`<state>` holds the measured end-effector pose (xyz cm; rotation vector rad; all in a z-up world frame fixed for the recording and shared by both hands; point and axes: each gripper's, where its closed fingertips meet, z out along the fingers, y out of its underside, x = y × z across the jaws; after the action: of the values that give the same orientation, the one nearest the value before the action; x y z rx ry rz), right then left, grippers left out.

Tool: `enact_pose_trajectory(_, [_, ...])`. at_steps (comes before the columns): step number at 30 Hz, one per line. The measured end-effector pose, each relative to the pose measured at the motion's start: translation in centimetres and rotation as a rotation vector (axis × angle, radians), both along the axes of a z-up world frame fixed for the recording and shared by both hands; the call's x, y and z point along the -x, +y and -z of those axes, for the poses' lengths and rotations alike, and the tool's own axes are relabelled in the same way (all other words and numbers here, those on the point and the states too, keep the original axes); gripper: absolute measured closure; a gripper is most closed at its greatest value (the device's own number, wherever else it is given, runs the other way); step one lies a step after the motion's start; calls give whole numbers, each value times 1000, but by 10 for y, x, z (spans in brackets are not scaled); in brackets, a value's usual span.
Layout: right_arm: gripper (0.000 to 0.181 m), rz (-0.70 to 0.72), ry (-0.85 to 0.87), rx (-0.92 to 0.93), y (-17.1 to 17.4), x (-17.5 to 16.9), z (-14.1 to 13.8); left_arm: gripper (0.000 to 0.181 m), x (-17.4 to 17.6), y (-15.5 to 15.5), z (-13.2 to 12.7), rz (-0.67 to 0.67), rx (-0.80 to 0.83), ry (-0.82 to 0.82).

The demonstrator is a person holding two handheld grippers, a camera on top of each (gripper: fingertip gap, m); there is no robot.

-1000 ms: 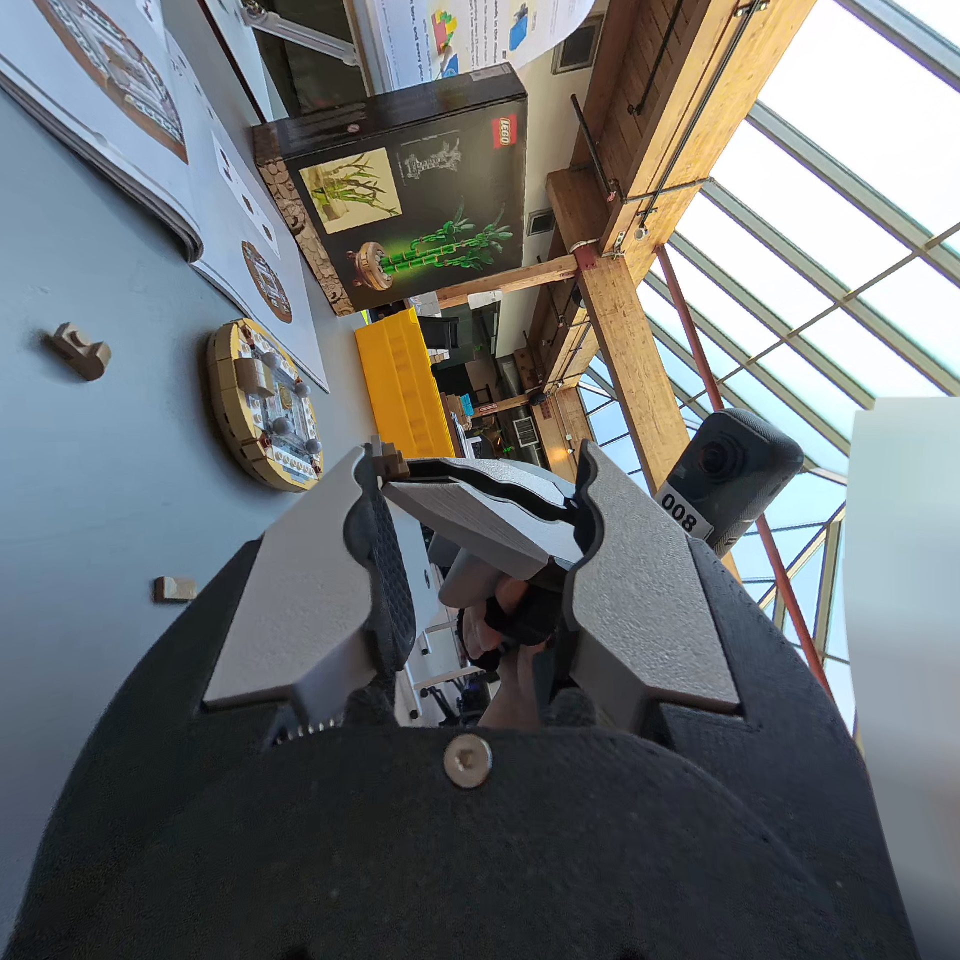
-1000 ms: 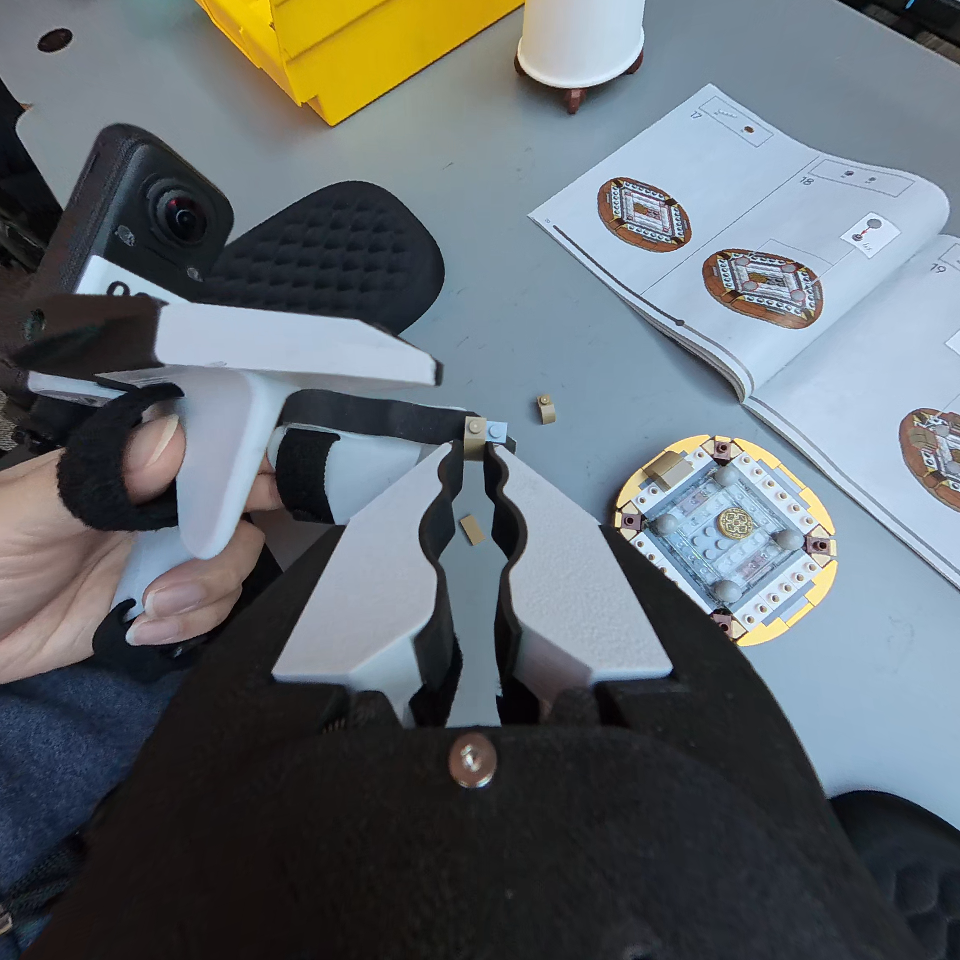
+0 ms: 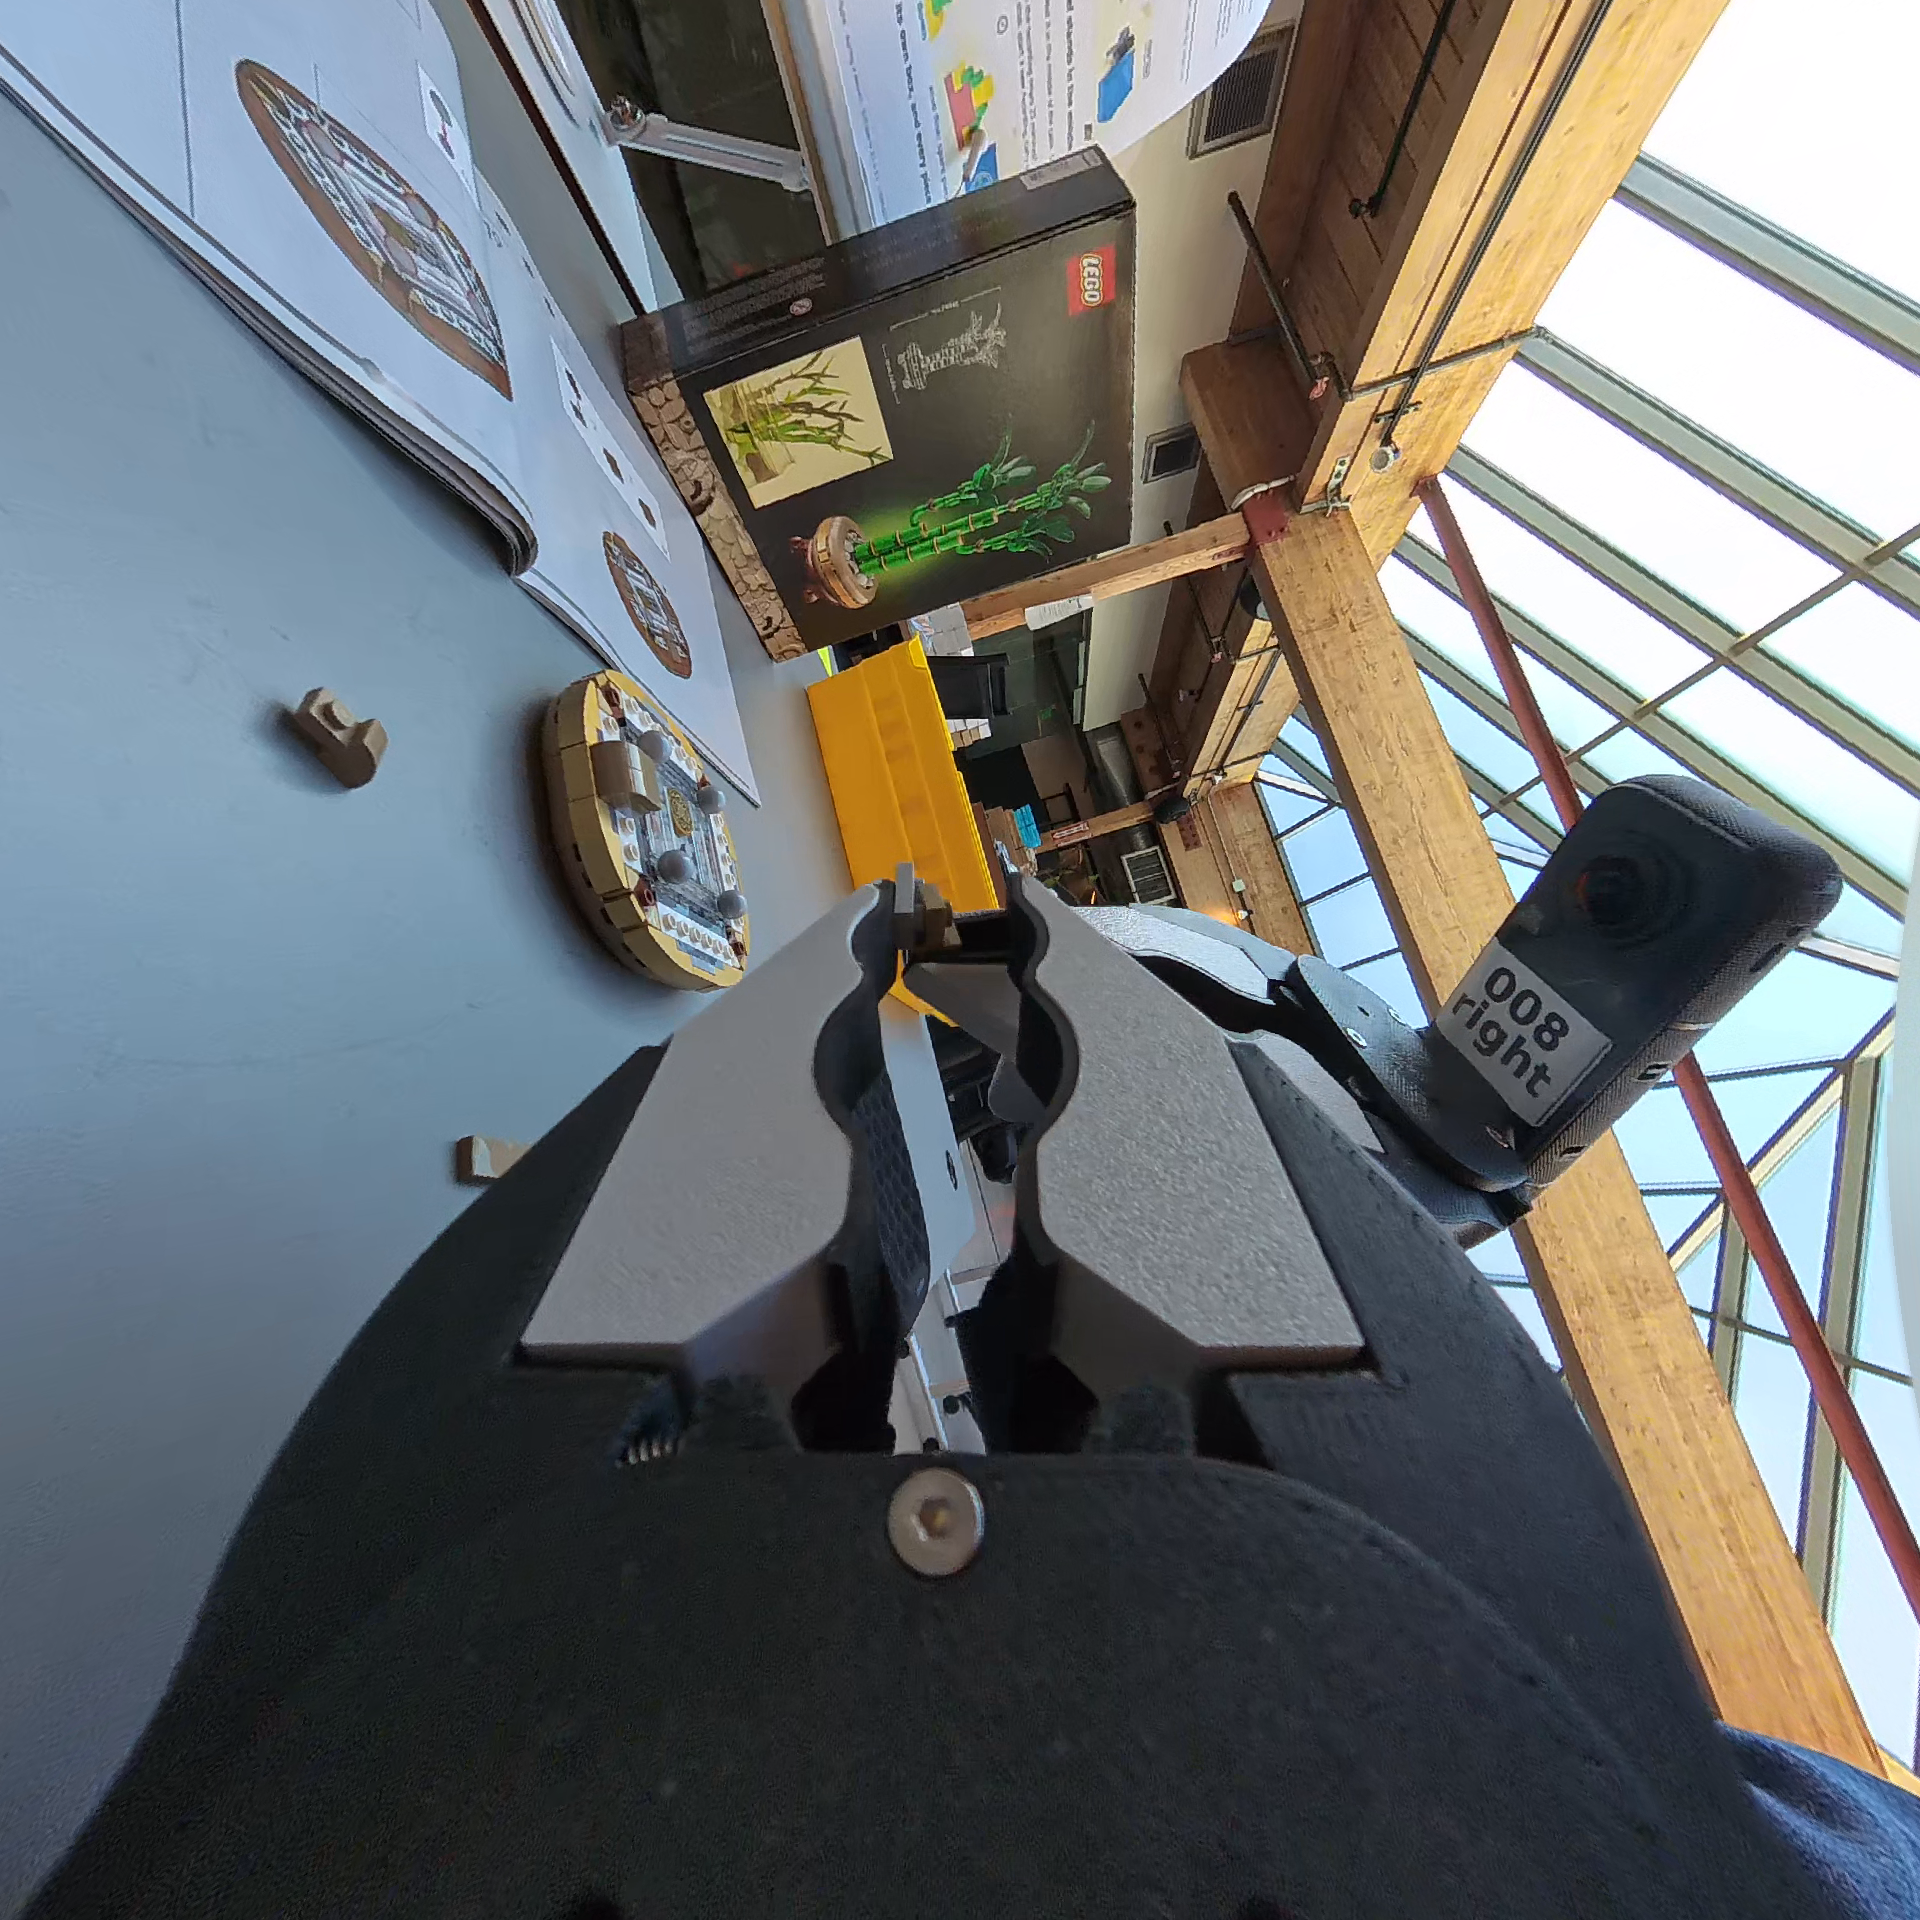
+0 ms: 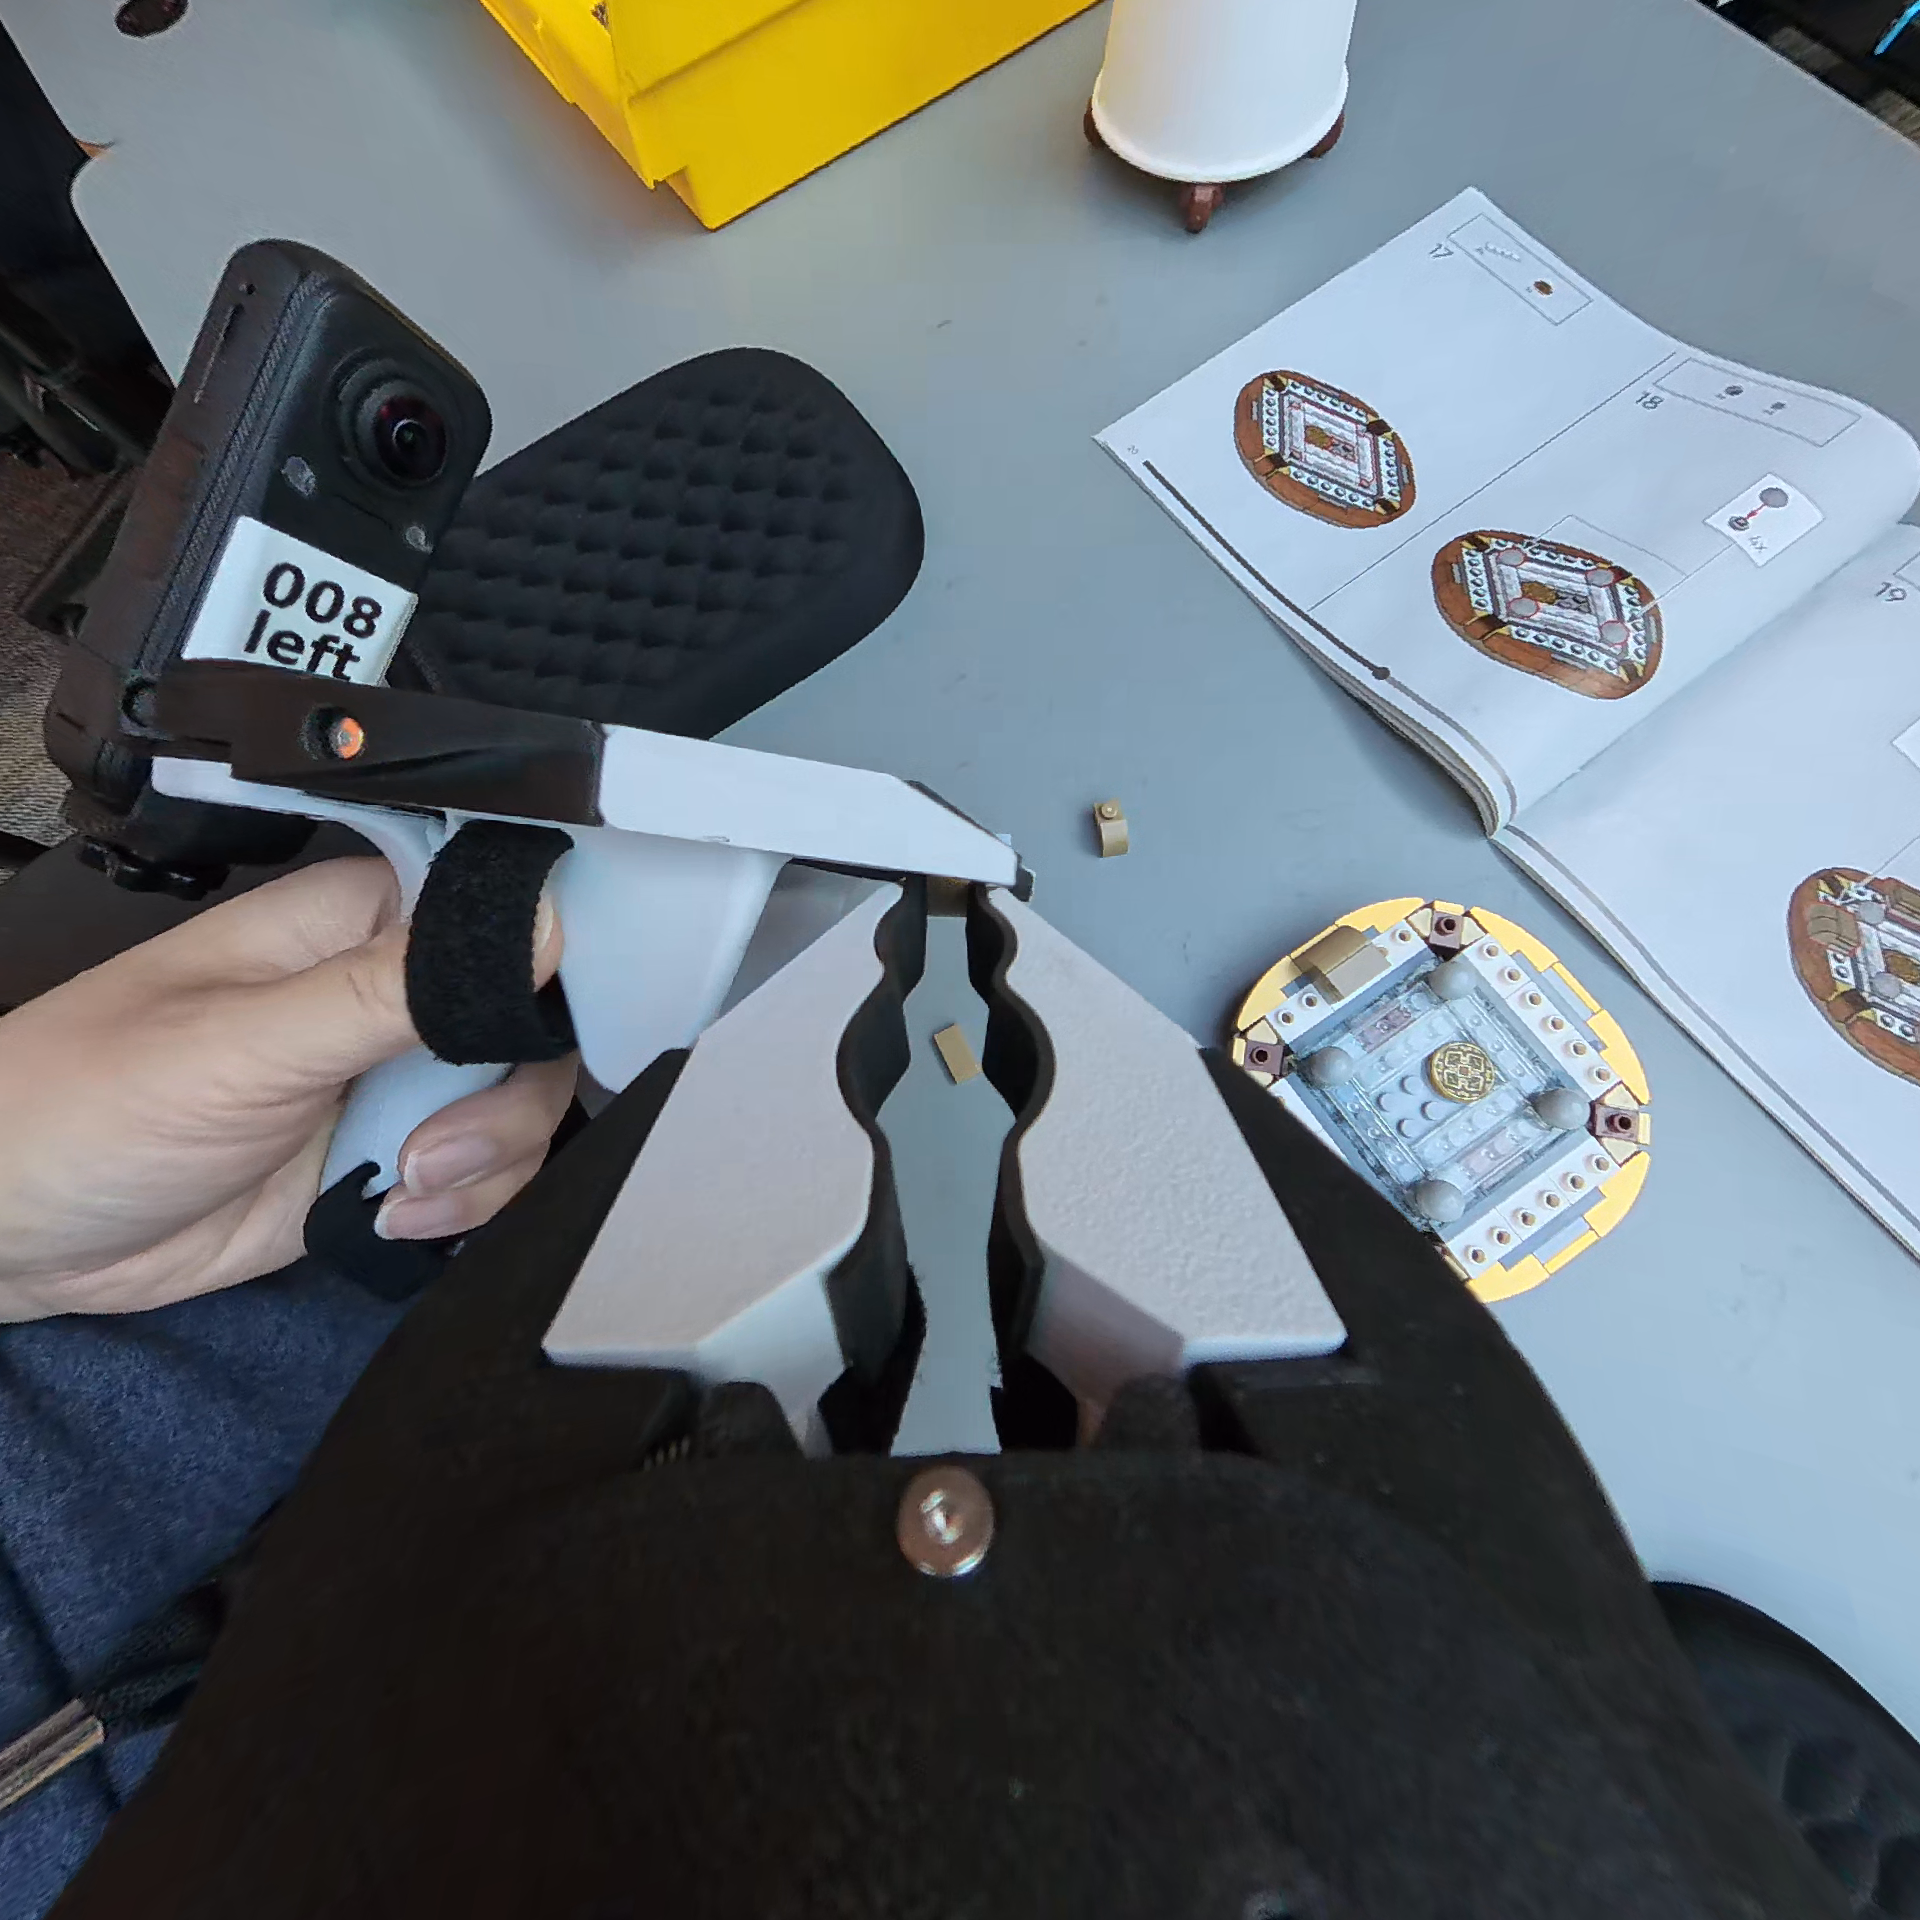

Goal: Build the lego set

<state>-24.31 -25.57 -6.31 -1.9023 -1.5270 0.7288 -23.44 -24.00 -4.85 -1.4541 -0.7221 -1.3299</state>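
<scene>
My right gripper (image 4: 948, 899) is shut on a small tan and grey lego piece (image 4: 948, 894), held above the grey table. My left gripper (image 3: 961, 904) comes in from the left, turned on its side, and its jaws are closed in on the same piece (image 3: 925, 920). The right gripper's fingers (image 3: 951, 987) lie between them. In the right wrist view the left gripper (image 4: 997, 883) covers the piece from above. The round tan and white lego base (image 4: 1444, 1101) lies on the table to the right and also shows in the left wrist view (image 3: 644, 831).
A loose tan brick (image 4: 1112, 828) and a tan tile (image 4: 954, 1051) lie near the grippers. The open instruction booklet (image 4: 1558, 623) lies at the right. A yellow bin (image 4: 790, 83) and a white cylinder (image 4: 1221, 83) stand at the back. The set's box (image 3: 914, 416) stands behind. Left and right tips are no more than a few centimetres apart. My left gripper's tips are some 10 centimetres from the loose tan brick (image 4: 1112, 828). It turns up in the left wrist view (image 3: 357, 741) as well.
The left gripper's jaws were wide open around the right gripper's tips and have closed in on the piece. The right gripper still holds the piece.
</scene>
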Motion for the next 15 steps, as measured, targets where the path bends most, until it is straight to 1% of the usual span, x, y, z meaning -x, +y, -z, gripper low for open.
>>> enact_pose_trajectory(2, [174,1,-1,-9,0,0,0,163,0,0,0,-3,-1,-11])
enact_pose_trajectory(4, [174,-2,8,-9,-1,0,-2,172,1,0,2,-7,11,-20])
enact_pose_trajectory(15, [174,11,42,-93,-3,2,-12,174,2,-2,-7,-7,-39,-1])
